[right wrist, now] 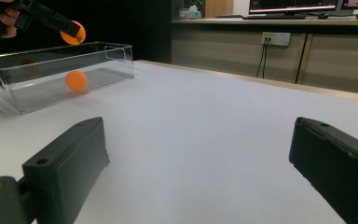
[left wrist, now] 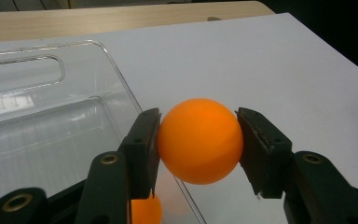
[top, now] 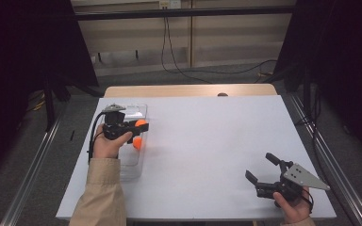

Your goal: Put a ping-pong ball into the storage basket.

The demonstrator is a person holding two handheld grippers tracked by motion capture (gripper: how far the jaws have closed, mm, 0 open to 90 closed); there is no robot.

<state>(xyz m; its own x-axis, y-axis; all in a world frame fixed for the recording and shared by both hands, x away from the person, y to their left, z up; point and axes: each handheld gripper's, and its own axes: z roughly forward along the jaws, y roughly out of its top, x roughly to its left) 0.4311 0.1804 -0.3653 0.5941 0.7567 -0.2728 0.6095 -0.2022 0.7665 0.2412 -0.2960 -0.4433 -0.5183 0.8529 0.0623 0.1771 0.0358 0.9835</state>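
Observation:
My left gripper [top: 143, 125] is shut on an orange ball [top: 140, 123], holding it above the right rim of a clear plastic bin [top: 131, 108] at the table's left. In the left gripper view the ball [left wrist: 199, 140] sits squeezed between the two black jaws, over the bin's edge [left wrist: 107, 51]. A second orange ball [top: 137, 143] lies inside the bin; it is also seen as the ball in the bin [right wrist: 76, 80]. My right gripper [top: 259, 165] rests near the front right of the table, open and holding nothing, its jaws spread wide in its own view [right wrist: 198, 126].
A white sheet [top: 207, 150] covers the table, with a strip of bare wood [top: 188, 90] along the far edge. Cables [top: 179, 66] trail on the floor beyond it. Dark curtains hang at both sides.

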